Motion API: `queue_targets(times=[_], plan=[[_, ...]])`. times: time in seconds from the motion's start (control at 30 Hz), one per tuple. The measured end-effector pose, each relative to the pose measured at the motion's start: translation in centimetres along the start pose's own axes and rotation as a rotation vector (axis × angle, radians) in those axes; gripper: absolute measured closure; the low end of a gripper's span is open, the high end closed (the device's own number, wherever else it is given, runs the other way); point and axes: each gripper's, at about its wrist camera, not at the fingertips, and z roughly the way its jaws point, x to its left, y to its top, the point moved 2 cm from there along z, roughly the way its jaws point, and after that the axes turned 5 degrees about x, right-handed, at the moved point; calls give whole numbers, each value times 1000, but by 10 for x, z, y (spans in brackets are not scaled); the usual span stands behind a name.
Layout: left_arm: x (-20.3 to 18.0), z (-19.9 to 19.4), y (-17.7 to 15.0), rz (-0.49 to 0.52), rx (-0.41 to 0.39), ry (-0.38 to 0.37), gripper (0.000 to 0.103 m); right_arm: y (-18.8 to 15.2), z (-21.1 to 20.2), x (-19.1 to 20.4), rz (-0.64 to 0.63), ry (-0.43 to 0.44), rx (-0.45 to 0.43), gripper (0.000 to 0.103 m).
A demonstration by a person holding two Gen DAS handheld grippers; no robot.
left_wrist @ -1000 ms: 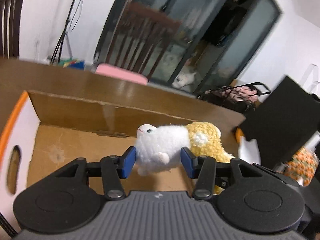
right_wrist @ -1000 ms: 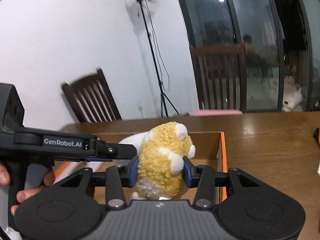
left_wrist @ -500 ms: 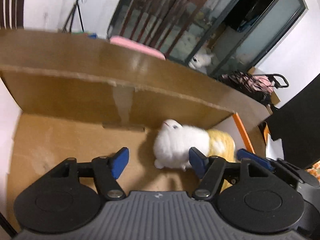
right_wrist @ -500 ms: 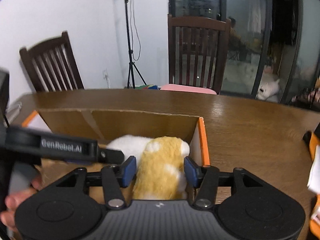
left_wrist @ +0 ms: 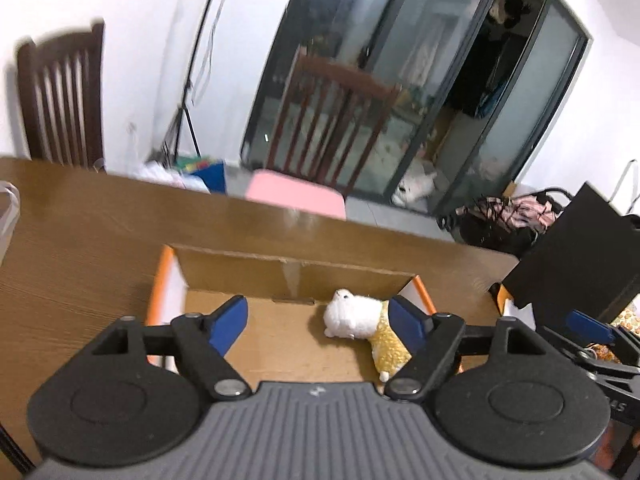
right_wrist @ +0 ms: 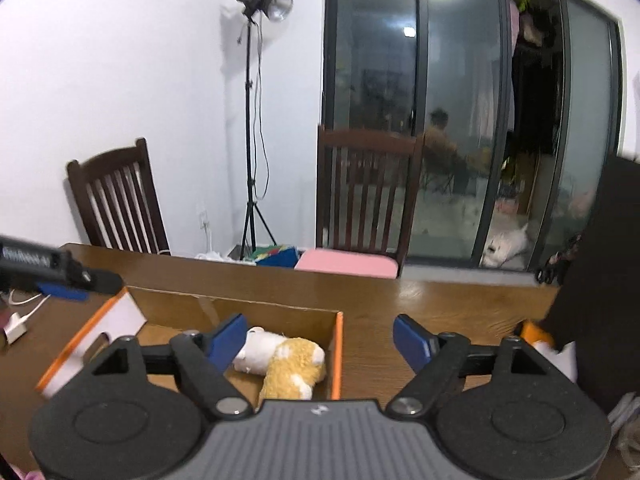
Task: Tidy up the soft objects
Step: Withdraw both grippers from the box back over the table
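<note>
Lifting both tools clear of the open brown cardboard box with orange-edged white end flaps (left_wrist: pixel 288 276), we judged the release step nearly done, and doing it well meant rising straight and spread so no blue pad snagged fur on the way out. Our left gripper (left_wrist: pixel 318 322) stood wide with nothing between its pads, and our right gripper (right_wrist: pixel 320 338) was equally spread and empty; both sets of jaws had just been opening. The fluffy white-and-yellow plush toy (left_wrist: pixel 362 326) lay on its side on the box floor, against the right-hand end wall, its white head towards the far wall and its yellow half towards us. A second before, we had carried that toy above the box, the left pads pinching its white end and the right pads its yellow end; half a second before, it already rested on the cardboard with the pads parting around it. Since then both views had pulled back and upward, so the whole box and more of the brown wooden table (right_wrist: pixel 440 300) showed.
</note>
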Motion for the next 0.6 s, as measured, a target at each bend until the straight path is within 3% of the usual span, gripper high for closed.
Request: queue_targets(times=[0.23, 0.37, 0.6], plan=[[-12, -109, -49, 83, -130, 71, 14, -22, -111, 5, -43, 12, -95, 13], [-15, -159, -121, 146, -257, 134, 9, -57, -170, 17, -61, 37, -165, 6], [-14, -219, -262, 217, -394, 134, 0, -151, -231, 51, -71, 111, -243, 0]])
